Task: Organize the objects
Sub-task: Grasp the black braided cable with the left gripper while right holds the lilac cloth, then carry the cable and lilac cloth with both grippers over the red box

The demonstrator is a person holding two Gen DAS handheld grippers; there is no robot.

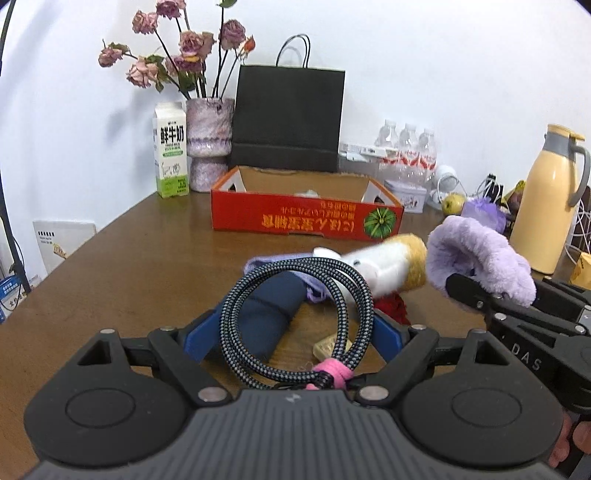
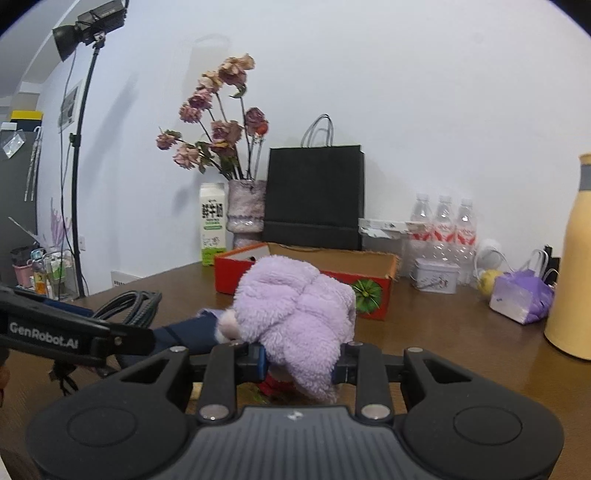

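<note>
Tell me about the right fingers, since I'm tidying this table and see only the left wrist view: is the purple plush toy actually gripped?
Observer: Yes. The right wrist view shows the right fingers pressing the purple plush toy from both sides, above the table.
Operator: Anything off to my left that I'm missing?
Observer: A studio lamp on a tall stand rises left of the table, beyond the cord in the left fingers.
</note>
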